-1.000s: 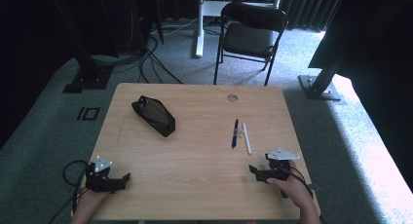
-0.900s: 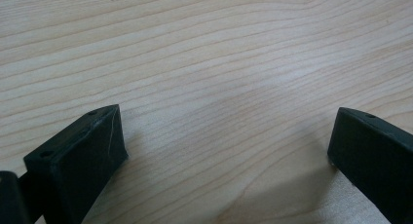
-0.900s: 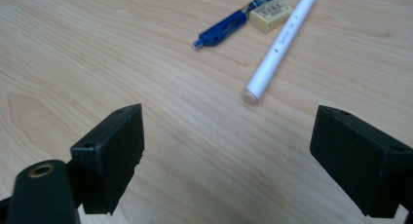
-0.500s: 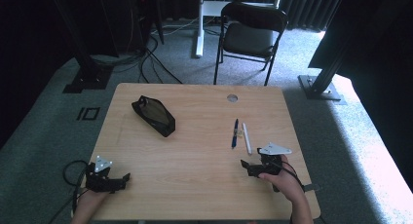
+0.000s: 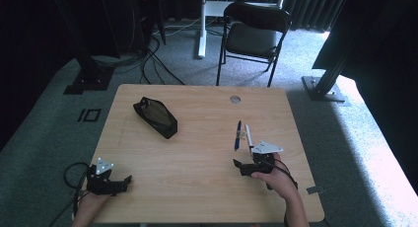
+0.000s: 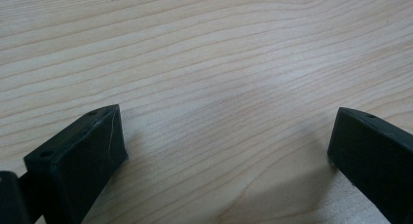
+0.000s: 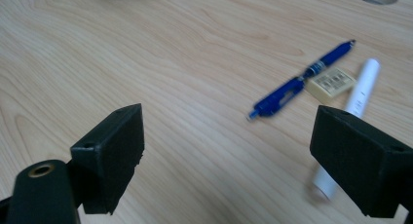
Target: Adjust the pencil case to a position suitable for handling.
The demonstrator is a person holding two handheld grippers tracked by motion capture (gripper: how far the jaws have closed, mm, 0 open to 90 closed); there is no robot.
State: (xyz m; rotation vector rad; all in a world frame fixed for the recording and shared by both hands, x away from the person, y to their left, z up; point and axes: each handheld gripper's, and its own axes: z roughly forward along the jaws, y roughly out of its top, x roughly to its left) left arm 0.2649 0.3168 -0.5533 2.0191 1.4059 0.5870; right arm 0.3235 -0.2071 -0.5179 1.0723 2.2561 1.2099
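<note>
Both tools gaping, empty, right tool (image 7: 229, 151) near blue pen (image 7: 297, 83), eraser (image 7: 332, 83) beside it

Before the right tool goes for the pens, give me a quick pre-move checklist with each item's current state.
1. Right tool open: ok, jaws wide apart, nothing between them.
2. Blue pen in its sight and unobstructed: ok.
3. White pen clear of the jaws: cannot tell, its near end runs behind one jaw.
4. Eraser away from the pens: not ok, it lies between them.
5. Left tool open and idle over bare table: ok.
6. Black pouch out of the path: ok.
</note>
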